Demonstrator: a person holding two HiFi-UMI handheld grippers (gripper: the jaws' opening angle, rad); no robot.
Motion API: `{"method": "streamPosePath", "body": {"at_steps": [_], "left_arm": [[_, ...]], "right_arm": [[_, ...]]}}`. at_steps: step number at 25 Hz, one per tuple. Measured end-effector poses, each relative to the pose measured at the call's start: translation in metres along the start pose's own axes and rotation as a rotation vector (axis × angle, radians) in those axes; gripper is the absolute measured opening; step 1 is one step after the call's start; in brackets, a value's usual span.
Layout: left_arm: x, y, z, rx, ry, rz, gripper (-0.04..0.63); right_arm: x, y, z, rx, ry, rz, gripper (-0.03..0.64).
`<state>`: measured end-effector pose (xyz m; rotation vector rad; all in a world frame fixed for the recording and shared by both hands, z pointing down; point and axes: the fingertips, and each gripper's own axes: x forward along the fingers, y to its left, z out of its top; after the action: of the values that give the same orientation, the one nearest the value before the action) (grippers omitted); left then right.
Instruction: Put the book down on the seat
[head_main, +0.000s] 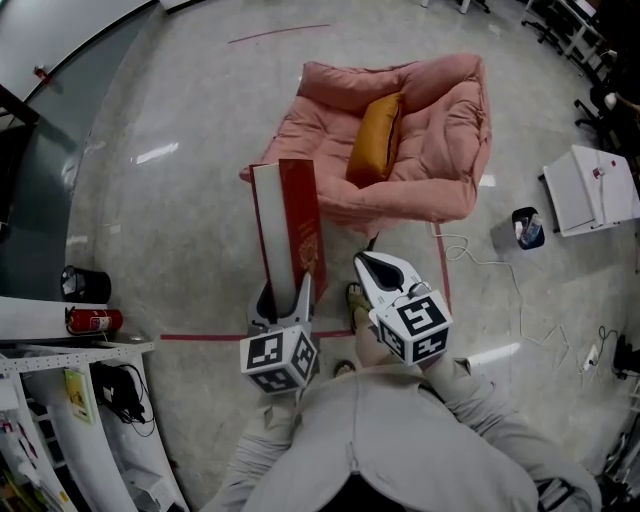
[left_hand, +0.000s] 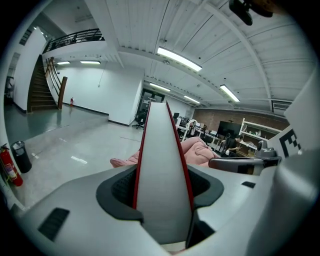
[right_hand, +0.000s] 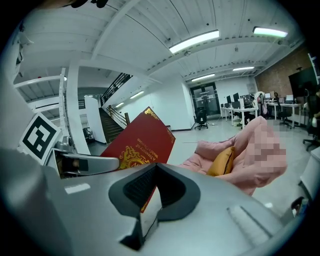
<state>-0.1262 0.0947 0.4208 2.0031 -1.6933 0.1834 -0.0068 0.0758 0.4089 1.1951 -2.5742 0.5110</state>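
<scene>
Carrying phase: left gripper (head_main: 283, 296) clamps the red hardcover book (head_main: 298, 215) upright; right gripper (head_main: 373, 263) closed, empty. Next: reach the pink armchair (head_main: 440, 165), lay book flat on its seat.

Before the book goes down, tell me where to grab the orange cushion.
Probably pinch the orange cushion along its upper edge, from above at the open front of the pink armchair: it stands on edge there, so that narrow edge is free.

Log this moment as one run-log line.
left gripper: shut on red book | right gripper: shut, empty | pink seat: ahead, orange cushion on it | status: not yet set down
</scene>
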Motion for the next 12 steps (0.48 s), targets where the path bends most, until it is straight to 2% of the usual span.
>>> {"method": "streamPosePath", "body": {"at_steps": [12], "left_arm": [[0.086, 0.006, 0.047, -0.03, 0.018, 0.04, 0.252]], "right_arm": [[0.06, -0.071, 0.053, 0.004, 0.007, 0.013, 0.0]]}}
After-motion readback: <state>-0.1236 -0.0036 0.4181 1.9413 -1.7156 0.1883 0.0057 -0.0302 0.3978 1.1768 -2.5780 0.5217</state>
